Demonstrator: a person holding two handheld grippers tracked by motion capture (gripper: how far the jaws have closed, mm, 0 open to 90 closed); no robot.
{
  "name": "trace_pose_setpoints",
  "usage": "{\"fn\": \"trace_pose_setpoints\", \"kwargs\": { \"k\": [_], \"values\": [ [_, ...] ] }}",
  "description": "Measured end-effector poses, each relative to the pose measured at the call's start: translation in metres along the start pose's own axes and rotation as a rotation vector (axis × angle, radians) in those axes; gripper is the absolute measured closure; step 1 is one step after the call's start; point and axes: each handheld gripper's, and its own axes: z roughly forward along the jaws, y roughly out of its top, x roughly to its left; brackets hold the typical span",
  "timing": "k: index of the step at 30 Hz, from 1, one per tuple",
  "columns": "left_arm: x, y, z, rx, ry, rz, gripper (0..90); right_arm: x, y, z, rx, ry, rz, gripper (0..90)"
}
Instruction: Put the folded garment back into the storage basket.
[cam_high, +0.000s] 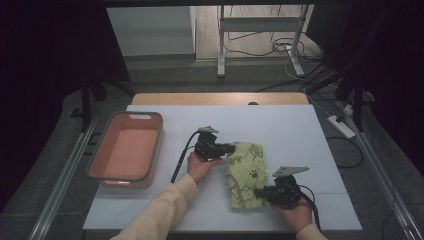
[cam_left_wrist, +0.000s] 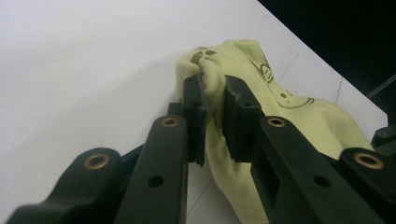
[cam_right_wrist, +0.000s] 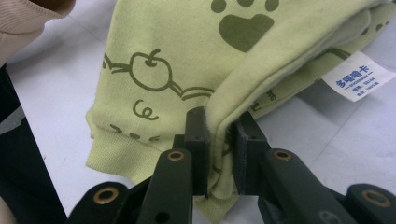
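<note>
A yellow-green cloth garment (cam_high: 245, 172) with dark paw and apple prints lies folded on the white table top (cam_high: 280, 130). My left gripper (cam_high: 231, 148) is shut on its far left edge; in the left gripper view the garment (cam_left_wrist: 280, 107) bunches between the pads at the left gripper (cam_left_wrist: 215, 88). My right gripper (cam_high: 257, 192) is shut on the near right edge. In the right gripper view a fold of the garment (cam_right_wrist: 187, 60) is pinched between the pads at the right gripper (cam_right_wrist: 220, 126). A white label (cam_right_wrist: 357, 80) hangs from the garment.
An orange tub with a grey rim (cam_high: 159, 145) stands at the left of the table. A sleeved forearm (cam_high: 165, 210) reaches in from the bottom. Beyond the table's wooden far edge (cam_high: 220, 98) are cables and a metal stand.
</note>
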Motion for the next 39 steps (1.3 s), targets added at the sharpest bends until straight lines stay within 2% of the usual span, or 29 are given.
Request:
{"fn": "trace_pose_setpoints", "kwargs": {
  "k": [6,16,33,39],
  "values": [
    [-0.002,0.003,-0.003,-0.005,0.007,0.019,78.9,0.000,0.001,-0.002,-0.015,-0.003,-0.002,78.3],
    [-0.004,0.007,-0.009,-0.027,-0.006,0.020,79.0,0.002,0.002,-0.006,-0.042,-0.003,-0.012,78.5],
    [-0.005,0.014,-0.019,-0.061,-0.019,0.023,79.1,0.002,0.005,-0.015,-0.123,0.028,-0.013,78.8],
    [-0.007,0.017,-0.023,-0.068,-0.010,0.040,79.1,0.003,0.006,-0.017,-0.148,0.041,-0.005,78.8]
  ]
}}
